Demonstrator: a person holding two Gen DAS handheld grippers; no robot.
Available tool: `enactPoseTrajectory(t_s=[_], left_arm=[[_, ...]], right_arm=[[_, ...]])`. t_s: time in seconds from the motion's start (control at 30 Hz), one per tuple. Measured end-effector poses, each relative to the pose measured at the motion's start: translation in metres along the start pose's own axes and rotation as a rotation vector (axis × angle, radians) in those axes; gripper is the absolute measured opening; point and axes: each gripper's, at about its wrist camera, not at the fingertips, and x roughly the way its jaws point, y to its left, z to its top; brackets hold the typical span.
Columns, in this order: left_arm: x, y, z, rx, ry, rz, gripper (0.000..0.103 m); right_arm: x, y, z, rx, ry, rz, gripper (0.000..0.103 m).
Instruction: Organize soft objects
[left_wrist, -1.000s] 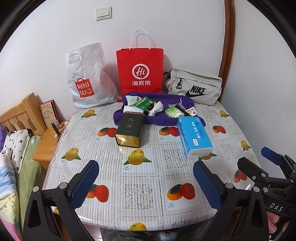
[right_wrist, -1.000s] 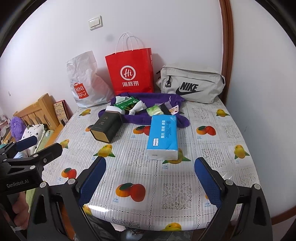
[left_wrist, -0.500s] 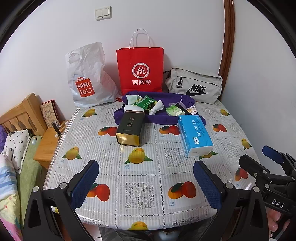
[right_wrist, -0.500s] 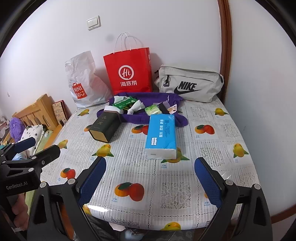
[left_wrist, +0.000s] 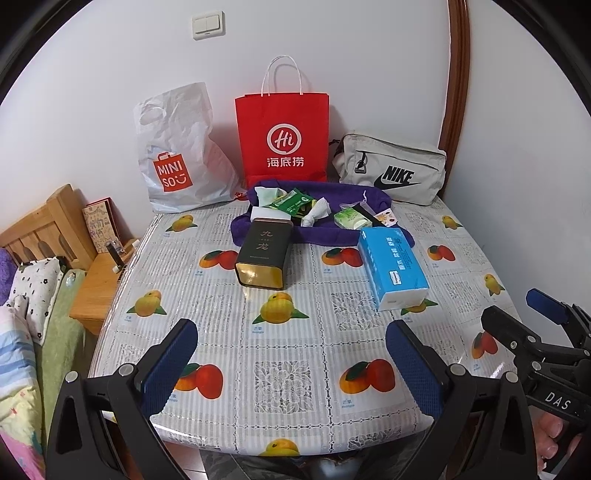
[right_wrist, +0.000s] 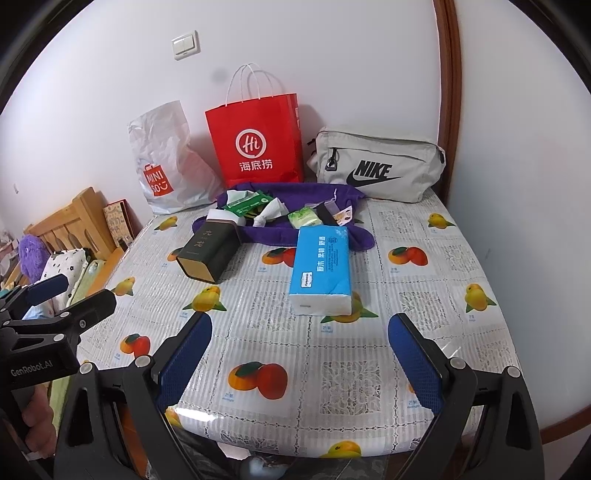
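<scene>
Blue padded fingers of the left gripper stand wide apart and hold nothing over the near edge of the fruit-printed plastic tablecloth; the right gripper is spread just as wide and equally bare. Ahead of both, well apart from the fingertips, lies the blue soft pack of tissues, flat on the cloth, its long axis running from near to far with its white end facing the grippers. To its left a dark green rectangular tin lies on its side, gold end toward the cameras. Behind these sits a purple cloth pouch, open at the top, holding green packets, a crumpled white tissue and a pale green pack. Farthest back, against the wall, stand a white plastic Miniso bag, a red paper carrier bag and a grey Nike waist bag
</scene>
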Motion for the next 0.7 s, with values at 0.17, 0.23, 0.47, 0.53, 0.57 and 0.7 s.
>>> enactPoseTrajectory(t_s=[0.17, 0.23, 0.47, 0.53, 0.57, 0.7], left_arm=[[-0.0009, 0.0018, -0.0003, -0.004, -0.002, 0.003, 0.103], [-0.0006, 0.0025, -0.0007, -0.003, 0.002, 0.003, 0.103], [-0.0015, 0.0031, -0.0005, 0.002, 0.001, 0.008, 0.103], [-0.0019, 0.0026, -0.0003, 0.001, 0.001, 0.009, 0.103], [-0.0019, 0.0026, -0.0003, 0.002, 0.001, 0.008, 0.103], [-0.0018, 0.0030, -0.0003, 0.002, 0.001, 0.009, 0.103]], right_arm=[[-0.0008, -0.0030, -0.0008, 0.005, 0.000, -0.003, 0.096], [-0.0008, -0.0040, -0.0011, 0.005, 0.001, -0.002, 0.096], [-0.0010, -0.0078, -0.0011, 0.011, 0.004, 0.000, 0.096], [-0.0010, -0.0083, -0.0012, 0.013, 0.004, 0.004, 0.096], [-0.0010, -0.0084, -0.0009, 0.012, 0.004, 0.002, 0.096], [-0.0008, -0.0080, -0.0010, 0.013, 0.004, 0.004, 0.096]])
